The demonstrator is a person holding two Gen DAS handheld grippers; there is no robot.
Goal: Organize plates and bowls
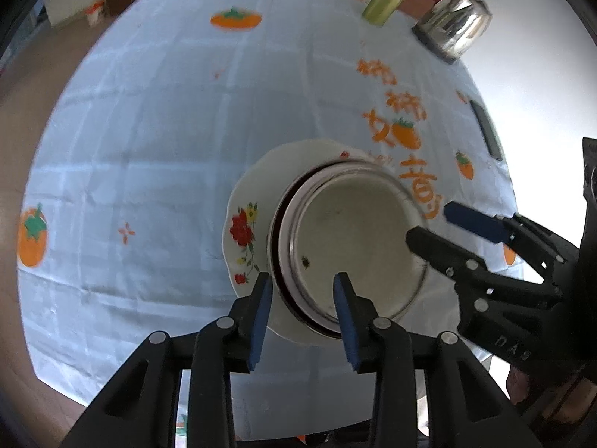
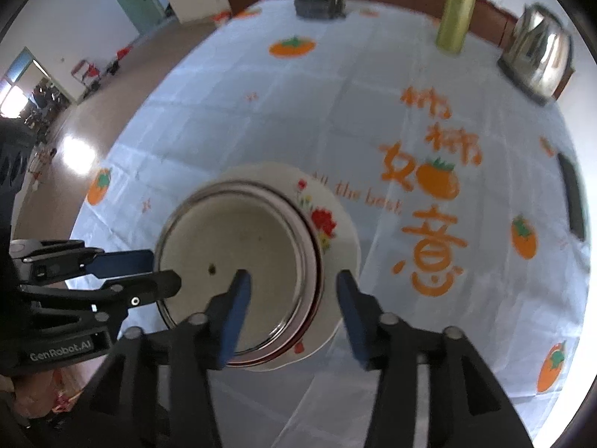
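Hovering over the pale tablecloth (image 1: pixel 149 149) on the worktop, both grippers point steeply down at one stack of dishes. Starting at the left: the left gripper (image 1: pixel 304 280) has its blue-padded fingers (image 1: pixel 261 317) parted, straddling the near-left rim of the stack, one finger outside the bowl wall and one over its inside. The pads are not pressing on the rim that I can see, so nothing is gripped.

Next, the stack itself, near the middle of the cloth: a white plate (image 1: pixel 242 194) with a scalloped edge and red flowers sits at the bottom, and a steel bowl (image 1: pixel 354 231) with a pale inside rests in it, with a dark-rimmed dish just showing between the two. A small dark speck lies on the bowl's floor.

Then the right gripper (image 2: pixel 293 280), at the right rim: its fingers (image 2: pixel 235 313) stand wide apart, one over the inside of the bowl, the other outside over the plate's edge, clear of both. Open, holding nothing.

Farther right and back on the cloth, big orange characters and printed persimmons, a green tumbler (image 2: pixel 457 16), and a shiny steel kettle (image 2: pixel 537 52) at the far corner. A dark flat phone-like object (image 2: pixel 572 194) lies by the right edge.
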